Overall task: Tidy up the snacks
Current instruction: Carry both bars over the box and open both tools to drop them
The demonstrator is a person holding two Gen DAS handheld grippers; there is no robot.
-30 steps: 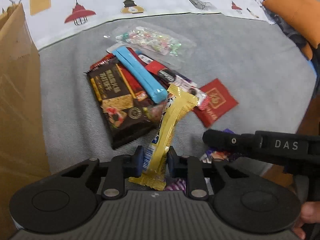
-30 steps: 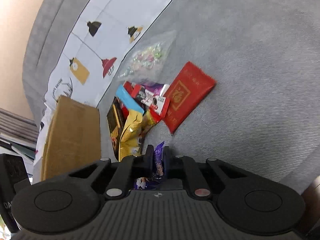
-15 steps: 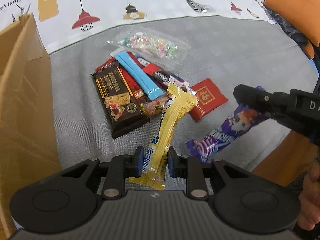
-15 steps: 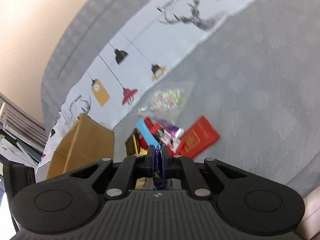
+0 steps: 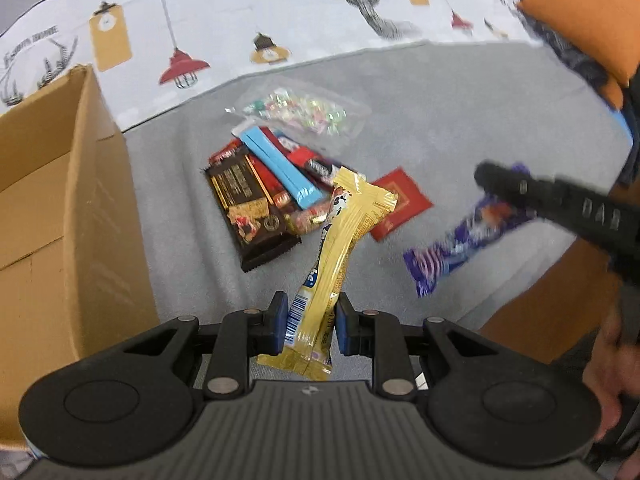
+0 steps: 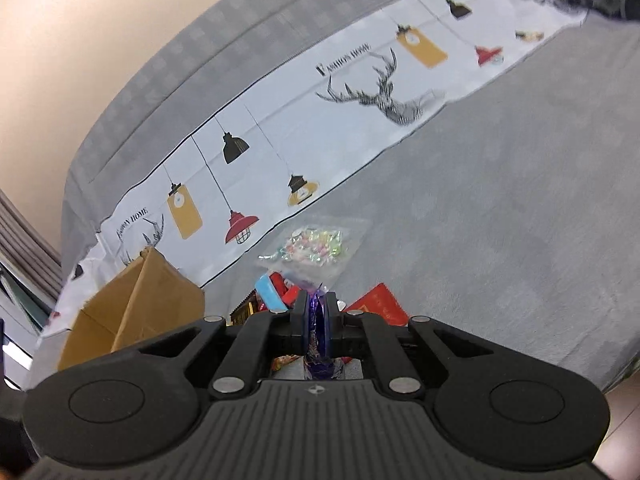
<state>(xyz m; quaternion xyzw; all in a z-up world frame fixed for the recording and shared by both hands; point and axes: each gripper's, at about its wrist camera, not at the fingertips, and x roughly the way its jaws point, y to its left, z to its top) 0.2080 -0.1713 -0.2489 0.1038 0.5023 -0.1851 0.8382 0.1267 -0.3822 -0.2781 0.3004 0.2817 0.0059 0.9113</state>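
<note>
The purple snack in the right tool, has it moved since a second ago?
Yes. The purple snack, clamped in the right tool, has risen off the sofa and away from the red packet.

The white printed cloth strip with lamps and deer heads [image 6: 280, 120] carries the words "FASHION HOME" just left of the large antlered deer head, and again, partly blurred, near its lower left end above the brown cardboard box [image 6: 132, 304]. In the left wrist view, the black handle of the right tool [image 5: 568, 210] bears blurred pale letters that look like "DAS". Print on the snack wrappers is too small to read.
</note>
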